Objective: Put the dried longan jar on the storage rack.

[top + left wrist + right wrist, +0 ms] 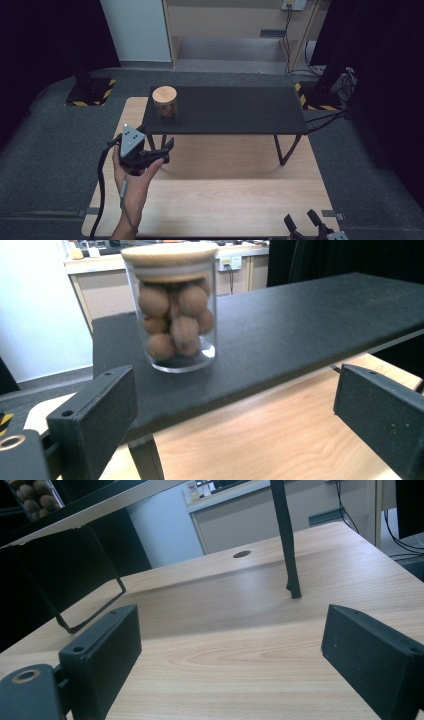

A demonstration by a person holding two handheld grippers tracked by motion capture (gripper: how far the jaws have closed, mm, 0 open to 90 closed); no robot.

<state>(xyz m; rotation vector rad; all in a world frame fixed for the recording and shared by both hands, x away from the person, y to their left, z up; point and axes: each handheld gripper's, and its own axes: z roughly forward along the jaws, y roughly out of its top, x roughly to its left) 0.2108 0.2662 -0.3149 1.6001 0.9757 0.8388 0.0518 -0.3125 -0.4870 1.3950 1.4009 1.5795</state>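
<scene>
Clear jar of brown balls, wooden lid.

The person's left hand comes in from the near left, forearm angled up and away, and holds the left claw with its jaws spread wide, nothing between them. The right claw sits at the near right edge, jaws also wide apart.
</scene>
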